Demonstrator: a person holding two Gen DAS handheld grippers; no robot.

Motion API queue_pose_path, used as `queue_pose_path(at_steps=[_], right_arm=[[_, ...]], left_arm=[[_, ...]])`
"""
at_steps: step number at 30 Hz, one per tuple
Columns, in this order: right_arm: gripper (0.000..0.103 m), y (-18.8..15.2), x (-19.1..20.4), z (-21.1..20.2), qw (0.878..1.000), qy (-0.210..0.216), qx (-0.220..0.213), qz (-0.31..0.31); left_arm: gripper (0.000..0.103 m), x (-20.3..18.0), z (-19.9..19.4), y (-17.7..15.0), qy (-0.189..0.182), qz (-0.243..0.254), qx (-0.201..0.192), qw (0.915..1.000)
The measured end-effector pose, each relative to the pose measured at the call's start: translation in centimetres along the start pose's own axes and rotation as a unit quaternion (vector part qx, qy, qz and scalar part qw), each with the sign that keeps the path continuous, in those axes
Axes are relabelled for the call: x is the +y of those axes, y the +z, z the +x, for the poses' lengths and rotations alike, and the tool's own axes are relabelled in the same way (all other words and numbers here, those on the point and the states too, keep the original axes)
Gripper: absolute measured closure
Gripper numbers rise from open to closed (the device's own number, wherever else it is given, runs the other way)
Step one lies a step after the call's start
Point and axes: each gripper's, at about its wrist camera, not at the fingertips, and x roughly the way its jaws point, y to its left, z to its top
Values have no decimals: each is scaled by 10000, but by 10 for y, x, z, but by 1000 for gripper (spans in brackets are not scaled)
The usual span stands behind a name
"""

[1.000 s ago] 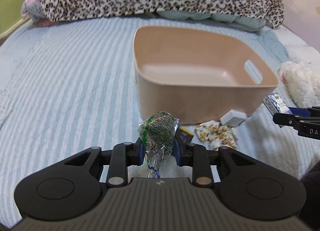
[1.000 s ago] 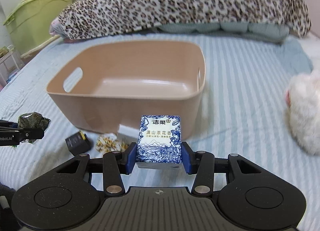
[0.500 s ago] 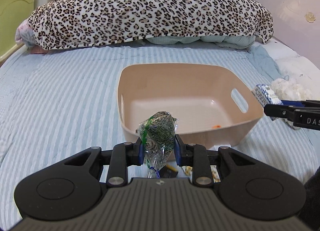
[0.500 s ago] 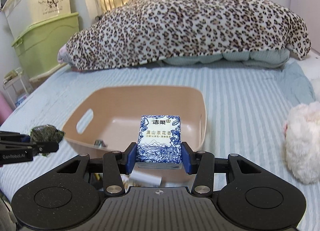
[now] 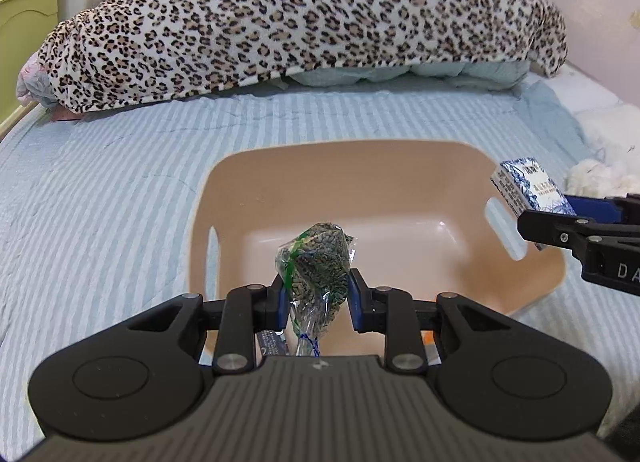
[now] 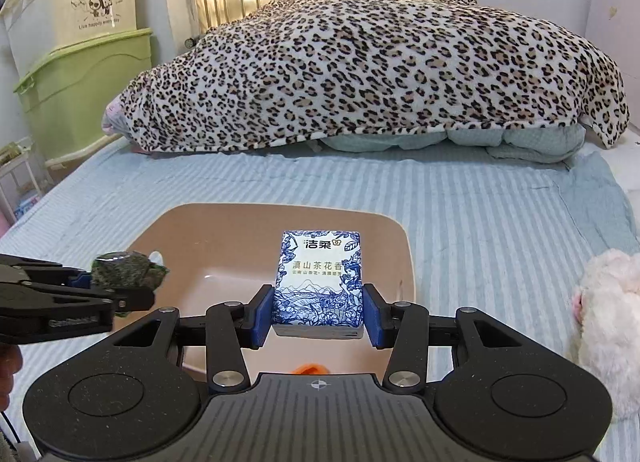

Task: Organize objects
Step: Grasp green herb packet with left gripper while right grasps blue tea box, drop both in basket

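Note:
My left gripper (image 5: 316, 298) is shut on a clear wrapped packet of green seaweed snack (image 5: 316, 270) and holds it above the near side of the beige plastic basket (image 5: 280, 160). My right gripper (image 6: 318, 312) is shut on a blue-and-white tissue pack (image 6: 318, 282) and holds it above the basket (image 6: 400, 254) too. The left wrist view shows the right gripper (image 5: 568, 218) with the tissue pack (image 5: 524, 186) over the basket's right rim. The right wrist view shows the left gripper (image 6: 100, 290) with the snack (image 6: 128, 268) over the left rim.
The basket stands on a blue striped bed cover (image 5: 100, 190). A leopard-print blanket (image 5: 300, 18) lies heaped at the far end. A white plush toy (image 6: 608, 302) lies right of the basket. Green and white storage bins (image 6: 80, 82) stand at the left. Something orange (image 6: 310, 368) lies in the basket.
Both grippers have risen and moved forward over the basket with their loads held. The small items on the bed in front of the basket have dropped out of sight.

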Motion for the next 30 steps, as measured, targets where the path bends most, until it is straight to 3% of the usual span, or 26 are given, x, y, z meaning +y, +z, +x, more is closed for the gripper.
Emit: queue_pose_path(at_steps=[9, 17, 19, 23, 28, 30], right_arm=[[60, -7, 10, 39, 9988, -100, 414, -251], [60, -15, 14, 56, 9961, -121, 816, -326], [50, -15, 13, 52, 9962, -127, 804, -305], [40, -11, 10, 36, 9975, -17, 677, -196], [16, -7, 10, 9, 9987, -37, 475, -192], [12, -8, 9, -2, 9989, 32, 436, -140]], left_arm=[[73, -6, 37, -7, 8, 8, 466, 9989], [71, -10, 40, -7, 98, 97, 511, 9986], [67, -7, 33, -7, 111, 19, 437, 9990], [32, -1, 15, -5, 83, -254, 319, 9991], [29, 2, -13, -6, 198, -91, 146, 9997], [27, 4, -23, -10, 175, -44, 113, 9998]])
